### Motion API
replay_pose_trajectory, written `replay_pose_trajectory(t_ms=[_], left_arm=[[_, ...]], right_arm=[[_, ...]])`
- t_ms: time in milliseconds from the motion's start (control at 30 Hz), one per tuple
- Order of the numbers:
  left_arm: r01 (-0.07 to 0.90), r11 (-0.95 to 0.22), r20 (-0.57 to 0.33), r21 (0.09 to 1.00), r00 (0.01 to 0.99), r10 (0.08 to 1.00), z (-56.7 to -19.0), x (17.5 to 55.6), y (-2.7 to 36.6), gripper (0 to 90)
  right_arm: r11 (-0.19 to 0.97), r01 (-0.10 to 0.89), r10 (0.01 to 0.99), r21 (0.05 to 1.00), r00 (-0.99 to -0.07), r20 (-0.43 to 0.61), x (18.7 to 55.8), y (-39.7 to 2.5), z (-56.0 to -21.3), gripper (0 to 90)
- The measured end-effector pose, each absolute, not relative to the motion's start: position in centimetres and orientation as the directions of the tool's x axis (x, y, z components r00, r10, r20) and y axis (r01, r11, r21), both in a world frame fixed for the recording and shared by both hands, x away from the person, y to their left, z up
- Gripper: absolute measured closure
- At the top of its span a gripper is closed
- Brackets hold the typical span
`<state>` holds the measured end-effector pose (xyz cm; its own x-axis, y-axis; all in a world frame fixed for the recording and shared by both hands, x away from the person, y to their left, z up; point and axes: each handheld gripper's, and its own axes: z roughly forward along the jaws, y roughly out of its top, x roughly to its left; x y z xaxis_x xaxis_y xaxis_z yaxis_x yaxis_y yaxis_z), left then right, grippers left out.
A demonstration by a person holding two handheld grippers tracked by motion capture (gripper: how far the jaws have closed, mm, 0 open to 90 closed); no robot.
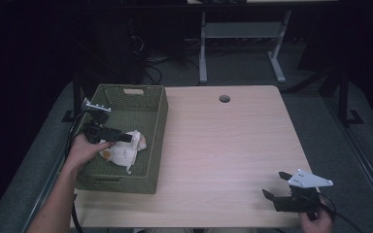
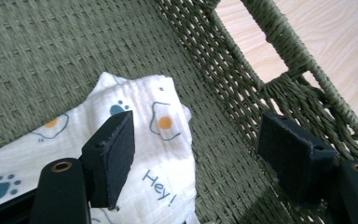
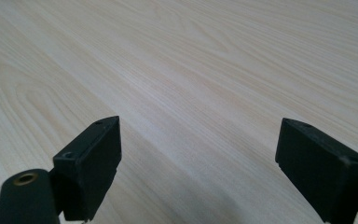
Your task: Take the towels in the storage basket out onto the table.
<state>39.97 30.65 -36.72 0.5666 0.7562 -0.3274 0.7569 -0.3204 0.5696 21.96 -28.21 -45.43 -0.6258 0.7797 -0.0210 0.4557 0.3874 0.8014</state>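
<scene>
Fingers [image 2: 114,154] apart over white printed cloth [image 2: 149,140], crumpled.

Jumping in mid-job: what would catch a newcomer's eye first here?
The green woven basket at the table's left, with a white printed cloth lying inside it. The left gripper hangs open just over that cloth. The right gripper sits open over the bare wooden table, near its front right corner.

White cloth [image 2: 135,121] with paw and egg prints, green woven basket [image 1: 158,119], pale wood table [image 1: 228,145]
</scene>
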Motion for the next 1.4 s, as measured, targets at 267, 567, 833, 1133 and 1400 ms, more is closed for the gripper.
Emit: replay_pose_trajectory(t_ms=[267,567,833,1133,1400], left_arm=[[0.774,-0.312,-0.313,0.551,0.538,0.782,-37.2,40.4,30.9,27.9],[0.807,-0.316,-0.276,0.500,0.494,0.825,-38.3,41.0,30.8,28.3],[0.831,-0.309,-0.234,0.463,0.450,0.862,-39.0,41.3,31.0,28.9],[0.847,-0.324,-0.171,0.422,0.425,0.889,-39.6,41.5,30.3,27.8],[0.864,-0.342,-0.096,0.370,0.402,0.911,-40.3,41.6,30.0,28.4]], right_arm=[[0.385,0.457,0.781,0.802,-0.624,-0.019,21.9,-28.1,-45.4,14.0],[0.388,0.454,0.779,0.802,-0.627,-0.022,21.9,-28.1,-45.4,14.0],[0.391,0.451,0.776,0.802,-0.630,-0.024,21.9,-28.1,-45.4,14.0],[0.389,0.452,0.776,0.803,-0.630,-0.021,21.9,-28.0,-45.4,14.0],[0.394,0.450,0.772,0.802,-0.635,-0.023,21.9,-28.0,-45.3,14.0]])
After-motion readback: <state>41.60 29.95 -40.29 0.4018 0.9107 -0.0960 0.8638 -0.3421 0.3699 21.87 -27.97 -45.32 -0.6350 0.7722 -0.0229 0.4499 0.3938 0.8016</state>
